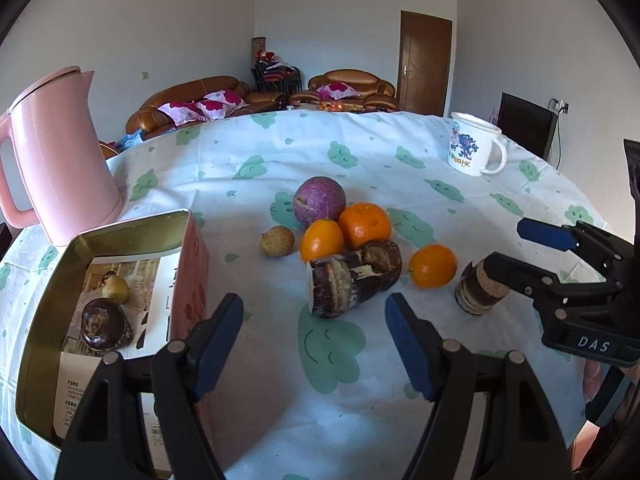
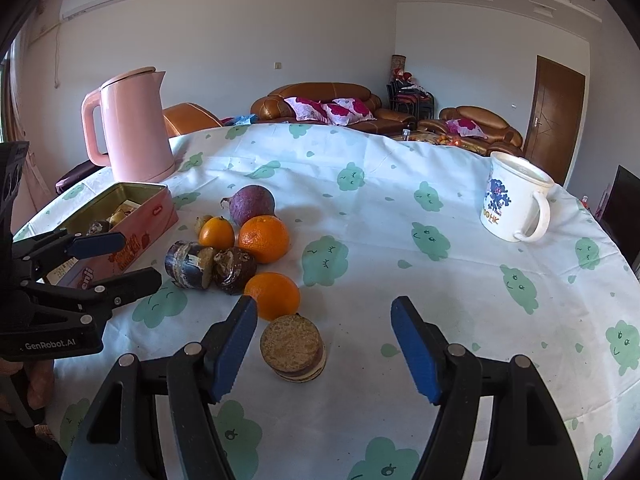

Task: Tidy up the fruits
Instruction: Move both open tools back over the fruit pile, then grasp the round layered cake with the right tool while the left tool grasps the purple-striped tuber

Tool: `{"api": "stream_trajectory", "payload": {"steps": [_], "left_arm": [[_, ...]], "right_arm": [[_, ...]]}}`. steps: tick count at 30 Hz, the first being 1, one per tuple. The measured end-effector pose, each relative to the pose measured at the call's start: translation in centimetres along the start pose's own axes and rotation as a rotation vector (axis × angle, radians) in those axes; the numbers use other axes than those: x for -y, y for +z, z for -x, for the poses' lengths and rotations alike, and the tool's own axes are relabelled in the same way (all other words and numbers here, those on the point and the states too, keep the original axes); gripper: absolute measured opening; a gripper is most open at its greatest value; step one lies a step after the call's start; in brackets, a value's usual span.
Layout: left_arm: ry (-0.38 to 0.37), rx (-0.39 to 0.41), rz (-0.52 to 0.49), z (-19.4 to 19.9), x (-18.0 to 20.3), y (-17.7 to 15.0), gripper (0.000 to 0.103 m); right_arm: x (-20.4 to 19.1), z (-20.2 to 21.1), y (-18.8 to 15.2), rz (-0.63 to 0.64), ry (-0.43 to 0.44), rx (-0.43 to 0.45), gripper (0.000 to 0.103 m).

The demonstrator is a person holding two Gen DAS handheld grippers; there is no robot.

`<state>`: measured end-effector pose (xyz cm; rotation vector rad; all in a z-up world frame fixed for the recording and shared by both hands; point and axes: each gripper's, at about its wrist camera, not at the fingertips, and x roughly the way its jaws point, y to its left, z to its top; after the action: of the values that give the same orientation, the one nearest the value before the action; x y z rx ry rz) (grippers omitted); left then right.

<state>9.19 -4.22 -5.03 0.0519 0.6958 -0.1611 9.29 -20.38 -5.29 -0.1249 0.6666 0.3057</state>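
Spread over the tablecloth (image 2: 400,200), fruit is seen: a sugarcane stub (image 2: 293,348) lies between the wide-open, empty right gripper (image 2: 324,344) fingers, nearer the left one.

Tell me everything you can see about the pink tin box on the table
The pink tin box is a rectangular metal container, pink outside with orange lettering on its side and gold-coloured inside. It stands open, no lid in view, upright on the cloud-print tablecloth at the table's left, just in front of the pink kettle. Printed paper lines its bottom. Lying on that are a dark brown water chestnut and a small yellowish fruit. No jaws touch it.
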Motion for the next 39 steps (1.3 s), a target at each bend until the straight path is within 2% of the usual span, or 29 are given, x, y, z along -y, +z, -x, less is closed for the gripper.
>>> {"api": "stream_trajectory", "payload": {"steps": [11, 14, 18, 25, 28, 30, 32, 39], "left_arm": [[-0.013, -0.025, -0.012, -0.9, 0.4, 0.1, 0.076], [-0.022, -0.037, -0.02, -1.3, 0.8, 0.2, 0.076], [-0.036, -0.052, -0.024, -1.9, 1.1, 0.5, 0.076], [-0.053, -0.093, -0.026, -3.2, 1.7, 0.9, 0.074], [-0.058, -0.111, -0.021, -3.9, 1.7, 1.1, 0.066], [-0.057, -0.13, -0.012, -4.5, 1.6, 1.2, 0.055], [-0.08, -0.153, 0.011, -5.0, 1.3, 1.2, 0.051], [-0.103, -0.14, 0.026, -4.6, 0.9, 1.0, 0.049]], "right_arm": [[-0.3, -2.3, -0.2, 0.014, 0.052, -0.12, 0.07], [-0.2, -2.8, -0.2, 0.012, 0.062, -0.145, 0.052], [-0.1, -2.7, -0.3, 0.009, 0.077, -0.144, 0.038], [-0.3, -2.7, -0.3, 0.018, 0.057, -0.147, 0.038], [-0.3, -2.8, -0.3, 0.015, 0.059, -0.147, 0.038], [-0.3, -2.8, -0.3, 0.014, 0.06, -0.148, 0.038], [-0.2, -2.8, -0.3, 0.015, 0.06, -0.148, 0.038], [-0.2, -2.6, -0.3, 0.012, 0.069, -0.137, 0.038]]}}
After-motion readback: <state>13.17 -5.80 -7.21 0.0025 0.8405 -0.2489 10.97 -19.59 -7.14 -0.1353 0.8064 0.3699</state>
